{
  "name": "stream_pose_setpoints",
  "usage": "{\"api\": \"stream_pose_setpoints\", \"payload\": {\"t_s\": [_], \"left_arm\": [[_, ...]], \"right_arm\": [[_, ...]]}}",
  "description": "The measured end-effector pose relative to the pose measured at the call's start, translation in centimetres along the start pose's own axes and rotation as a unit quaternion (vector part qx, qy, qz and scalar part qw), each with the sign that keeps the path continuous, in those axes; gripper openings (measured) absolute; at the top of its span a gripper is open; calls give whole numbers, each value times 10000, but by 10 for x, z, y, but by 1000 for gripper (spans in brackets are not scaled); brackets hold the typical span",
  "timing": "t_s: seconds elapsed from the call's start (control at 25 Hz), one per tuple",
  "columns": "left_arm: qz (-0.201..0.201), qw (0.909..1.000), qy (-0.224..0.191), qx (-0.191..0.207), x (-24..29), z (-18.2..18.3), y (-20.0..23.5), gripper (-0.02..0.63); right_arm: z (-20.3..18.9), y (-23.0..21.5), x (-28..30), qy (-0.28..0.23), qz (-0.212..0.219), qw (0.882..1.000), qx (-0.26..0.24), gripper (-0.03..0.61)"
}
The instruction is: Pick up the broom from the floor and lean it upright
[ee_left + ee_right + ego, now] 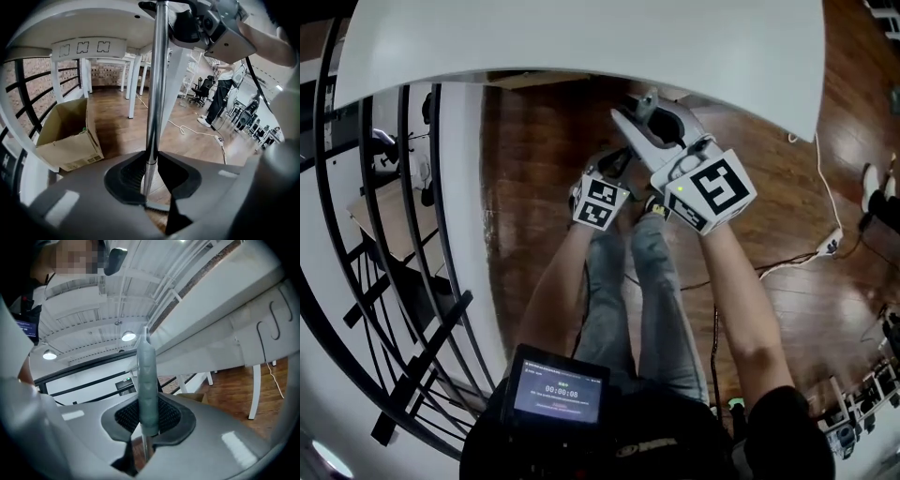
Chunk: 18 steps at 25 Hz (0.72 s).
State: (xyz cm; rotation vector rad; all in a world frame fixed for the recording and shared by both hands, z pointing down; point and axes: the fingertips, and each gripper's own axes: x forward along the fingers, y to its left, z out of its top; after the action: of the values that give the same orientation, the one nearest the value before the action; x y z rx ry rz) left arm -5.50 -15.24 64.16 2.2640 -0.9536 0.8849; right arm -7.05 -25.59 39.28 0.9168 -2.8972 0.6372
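Clamping the broom (157,93) from both sides, the left gripper (149,180) has its jaws drawn narrow, and the dark ribbed pads (126,176) press on the silver metal pole low down. In the left gripper view the pole rises nearly straight up the middle of the frame. Higher on the same pole sits the right gripper (187,23), just under the white table (89,21).

The right gripper (147,423) is likewise narrow. It is closed on the grey-green moulded grip (146,376) that caps the broom's top end, which stands up against the ceiling lights and the table's pale edge. From the head view both grippers, left (614,167) and right (645,108), reach toward the far side over brown wooden floor (534,234), close beside the table.

For writing, the small screen (559,390) at the person's chest shows a row of timer digits, too small to read surely. The cardboard box (70,136) on the left carries a pale label that is not legible. The broom's head is not seen.
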Motion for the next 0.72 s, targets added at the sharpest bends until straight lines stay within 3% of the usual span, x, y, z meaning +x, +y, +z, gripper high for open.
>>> {"api": "stream_pose_setpoints", "payload": {"t_s": [0.28, 0.4, 0.48, 0.64, 0.72], "left_arm": [[-251, 9994, -225, 91, -3, 2, -2, 105], [-483, 9972, -559, 104, -21, 13, -8, 211], [-535, 9944, -897, 134, -42, 32, -10, 247], [-372, 9823, -1830, 174, -95, 98, -5, 229], [-284, 9761, -2121, 385, -112, 127, -3, 229]], "right_arm": [[-1, -6, -2, -4, -99, 10000, 13, 61], [-2, -10, -5, 69, -240, 9997, -43, 61], [-3, -12, -7, 129, -338, 9993, -72, 61], [-1, -11, -11, 251, -474, 9985, -131, 60], [-1, -9, -11, 313, -500, 9981, -157, 60]]}}
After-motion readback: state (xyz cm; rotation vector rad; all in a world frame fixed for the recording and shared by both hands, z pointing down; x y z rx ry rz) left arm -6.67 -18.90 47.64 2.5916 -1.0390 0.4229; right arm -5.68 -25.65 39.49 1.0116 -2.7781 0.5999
